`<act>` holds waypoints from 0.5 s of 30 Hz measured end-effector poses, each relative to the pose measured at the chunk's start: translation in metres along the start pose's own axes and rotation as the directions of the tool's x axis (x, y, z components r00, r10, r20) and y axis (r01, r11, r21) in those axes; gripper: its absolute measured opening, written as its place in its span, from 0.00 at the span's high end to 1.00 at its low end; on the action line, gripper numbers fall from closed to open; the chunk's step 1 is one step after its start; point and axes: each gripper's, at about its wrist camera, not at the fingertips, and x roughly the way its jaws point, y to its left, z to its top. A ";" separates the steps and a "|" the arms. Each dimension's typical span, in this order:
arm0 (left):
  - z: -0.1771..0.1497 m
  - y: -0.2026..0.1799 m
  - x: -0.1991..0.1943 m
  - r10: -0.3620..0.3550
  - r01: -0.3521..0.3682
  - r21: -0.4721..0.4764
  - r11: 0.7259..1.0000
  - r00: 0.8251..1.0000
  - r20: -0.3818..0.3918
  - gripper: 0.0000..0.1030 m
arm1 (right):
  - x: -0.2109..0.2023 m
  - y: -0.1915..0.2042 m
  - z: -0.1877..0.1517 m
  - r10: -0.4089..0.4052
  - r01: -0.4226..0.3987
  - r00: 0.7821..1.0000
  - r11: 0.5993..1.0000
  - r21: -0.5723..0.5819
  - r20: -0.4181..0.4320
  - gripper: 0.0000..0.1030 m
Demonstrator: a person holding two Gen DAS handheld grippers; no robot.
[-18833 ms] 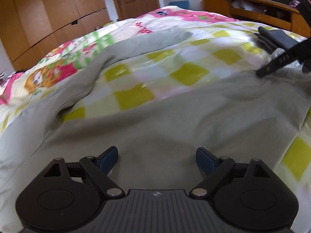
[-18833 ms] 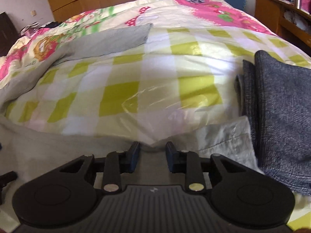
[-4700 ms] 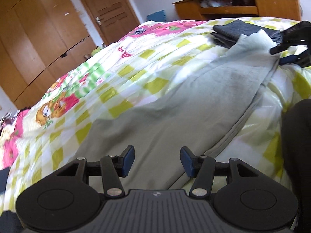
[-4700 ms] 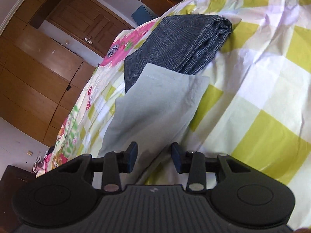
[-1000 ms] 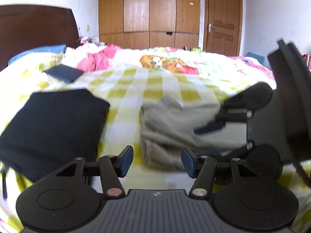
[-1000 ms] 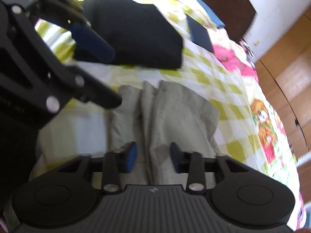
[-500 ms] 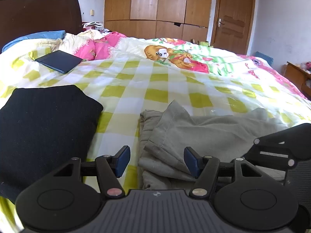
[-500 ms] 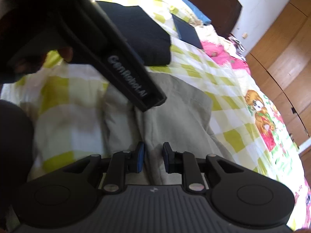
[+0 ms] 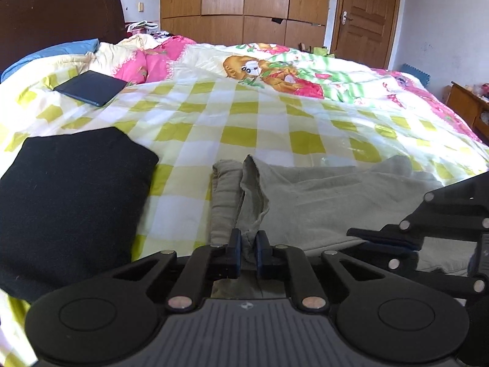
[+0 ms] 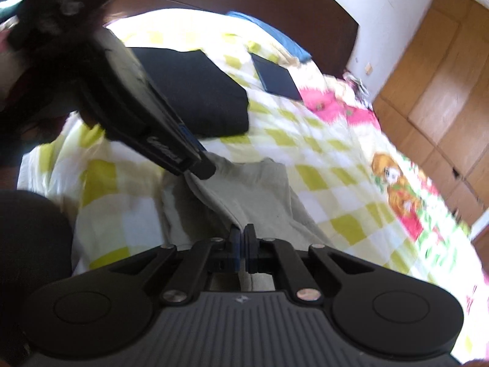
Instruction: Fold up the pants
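Note:
The grey-green pants [image 9: 321, 195] lie folded in a rumpled bundle on the yellow-checked bedspread [image 9: 244, 122]. My left gripper [image 9: 248, 244] is shut on the near edge of the pants, pinching a raised fold of cloth. My right gripper [image 10: 241, 240] is shut on the pants' near edge [image 10: 253, 195] further right. The right gripper also shows at the right of the left wrist view [image 9: 382, 238], and the left gripper shows in the right wrist view [image 10: 195, 159], its tips on the cloth.
A folded black garment [image 9: 67, 202] lies left of the pants, touching nothing. A dark flat tablet or book [image 9: 90, 88] lies farther back near the dark headboard [image 9: 55, 15]. Wooden wardrobes and a door [image 9: 363, 15] stand beyond the bed.
Both grippers have closed on the near edge of the pants; half a second ago the left was open and the right nearly shut. The left-hand fold now stands pulled up.

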 end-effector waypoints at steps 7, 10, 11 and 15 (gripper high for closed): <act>-0.008 -0.007 0.010 0.091 -0.089 0.063 0.994 0.996 -0.020 0.60 | -0.022 -0.029 -0.025 0.006 0.002 0.999 0.979 0.206 -0.040 0.90; -0.006 -0.012 -0.003 0.158 -0.160 0.099 0.982 0.987 0.023 0.59 | -0.054 -0.065 -0.055 -0.039 0.066 0.996 0.924 0.378 -0.077 0.83; -0.005 -0.015 -0.008 0.165 -0.168 0.106 0.980 0.986 0.039 0.59 | -0.064 -0.079 -0.069 -0.060 0.100 0.993 0.890 0.446 -0.102 0.83; 0.002 -0.044 -0.020 0.093 -0.106 0.147 0.983 0.991 0.094 0.59 | -0.090 -0.132 -0.140 -0.157 0.290 0.955 0.688 0.666 -0.253 0.80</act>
